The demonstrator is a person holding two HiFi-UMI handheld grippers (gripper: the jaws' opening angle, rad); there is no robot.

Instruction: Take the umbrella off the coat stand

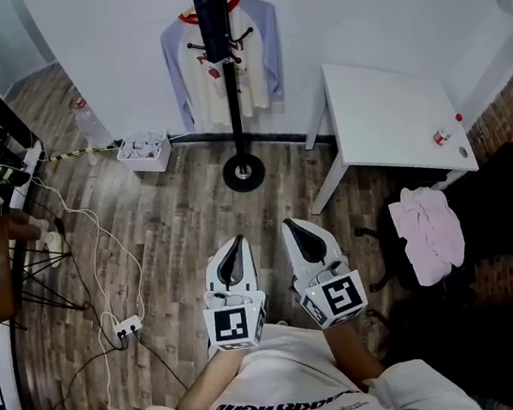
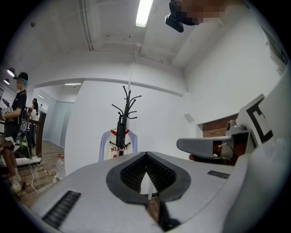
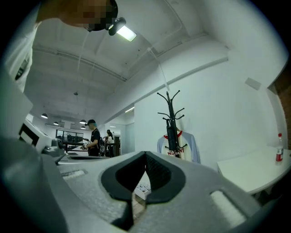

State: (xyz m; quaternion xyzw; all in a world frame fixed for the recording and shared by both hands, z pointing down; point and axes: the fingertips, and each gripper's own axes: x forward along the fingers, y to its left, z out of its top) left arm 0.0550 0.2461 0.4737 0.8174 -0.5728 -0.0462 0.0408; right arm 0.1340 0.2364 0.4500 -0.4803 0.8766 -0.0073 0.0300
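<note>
Umbrella (image 1: 210, 16), dark and folded, hangs high on the stand (image 1: 234, 108) in front of a shirt (image 1: 259, 57), well ahead across the floor. Left gripper (image 1: 236, 248) and right gripper (image 1: 296, 232) are both clenched on nothing, probably only being carried in. They sit side by side at the waist, pointing level at the stand.

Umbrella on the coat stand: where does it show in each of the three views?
Head view: umbrella at top centre, hanging on the coat stand.
Left gripper view: umbrella just left of centre, above the jaws.
Right gripper view: umbrella right of centre, above the jaws.
Shared landmark: the raglan shirt hanging behind the stand.
</note>
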